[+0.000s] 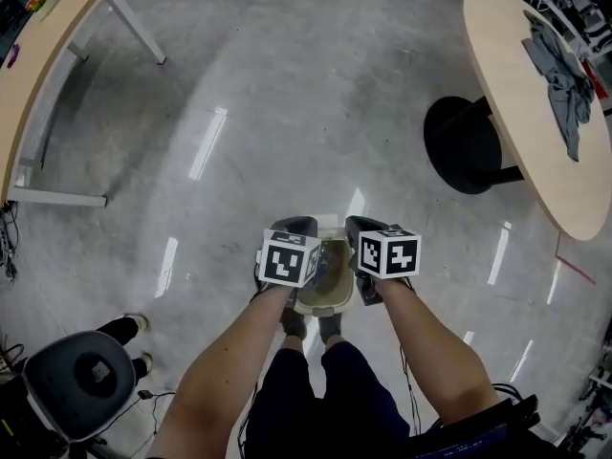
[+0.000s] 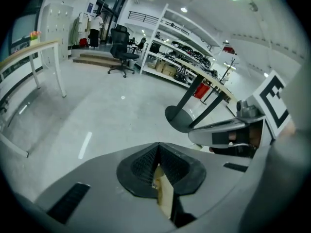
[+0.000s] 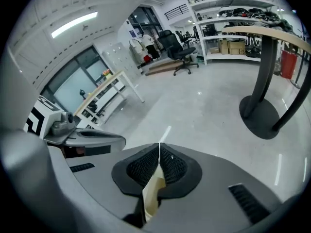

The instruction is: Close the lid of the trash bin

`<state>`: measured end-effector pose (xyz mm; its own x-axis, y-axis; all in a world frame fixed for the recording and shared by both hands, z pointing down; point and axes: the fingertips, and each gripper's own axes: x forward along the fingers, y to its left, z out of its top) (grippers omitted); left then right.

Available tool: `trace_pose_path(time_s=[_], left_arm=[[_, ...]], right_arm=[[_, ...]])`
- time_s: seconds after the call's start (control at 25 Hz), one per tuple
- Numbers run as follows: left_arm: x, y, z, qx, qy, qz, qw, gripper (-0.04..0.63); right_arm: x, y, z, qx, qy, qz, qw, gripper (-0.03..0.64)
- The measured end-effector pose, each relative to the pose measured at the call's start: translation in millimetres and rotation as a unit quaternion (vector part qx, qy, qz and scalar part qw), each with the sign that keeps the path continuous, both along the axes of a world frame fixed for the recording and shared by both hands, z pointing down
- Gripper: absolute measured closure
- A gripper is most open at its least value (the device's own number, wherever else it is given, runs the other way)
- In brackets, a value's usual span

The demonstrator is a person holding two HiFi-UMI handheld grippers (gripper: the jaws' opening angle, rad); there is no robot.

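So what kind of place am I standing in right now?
Probably a lab or workshop-style office: white storage shelving loaded with gear, a black swivel chair, a long desk and a round table on a polished concrete floor.

Open across polished grey concrete floor [image 1: 287, 113], 11 to 1 o'clock. Blocked at 2 by round light-wood table [image 1: 516, 65] on black disc base [image 1: 464, 146]; at 10 by light-wood desk [image 1: 38, 75] with white legs; at 7 by black office chair [image 1: 76, 381]. Close at 6, beige plastic trash bin [image 1: 325, 306].
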<state>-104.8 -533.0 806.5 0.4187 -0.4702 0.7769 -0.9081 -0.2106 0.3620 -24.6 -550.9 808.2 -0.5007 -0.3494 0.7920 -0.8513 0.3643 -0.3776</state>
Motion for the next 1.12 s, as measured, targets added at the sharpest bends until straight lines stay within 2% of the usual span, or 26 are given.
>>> trace_pose_path(time_s=[0.12, 0.36, 0.68, 0.8, 0.92, 1.12], left_arm=[[4.3, 15.3, 0.5, -0.005, 0.008, 0.012, 0.9999, 0.595], [20.8, 97.7, 35.3, -0.074, 0.004, 0.041, 0.9964, 0.595], [49.4, 186.1, 127.0, -0.147, 0.002, 0.081, 0.9859, 0.595], [53.4, 199.0, 161.9, -0.158, -0.004, 0.079, 0.9843, 0.595], [54.7, 204.5, 184.9, -0.168, -0.007, 0.070, 0.9834, 0.595], [56.8, 205.2, 199.5, -0.180, -0.017, 0.073, 0.9808, 0.595]], right_arm=[[0.6, 14.6, 2.6, -0.007, 0.009, -0.016, 1.000, 0.609], [20.3, 78.5, 29.1, -0.049, 0.010, -0.008, 0.999, 0.609], [47.1, 173.8, 123.8, -0.119, 0.037, -0.036, 0.992, 0.609], [50.9, 190.4, 158.0, -0.127, 0.048, -0.055, 0.989, 0.609], [53.1, 196.3, 181.6, -0.131, 0.051, -0.052, 0.989, 0.609], [53.9, 201.0, 196.0, -0.133, 0.056, -0.083, 0.986, 0.611]])
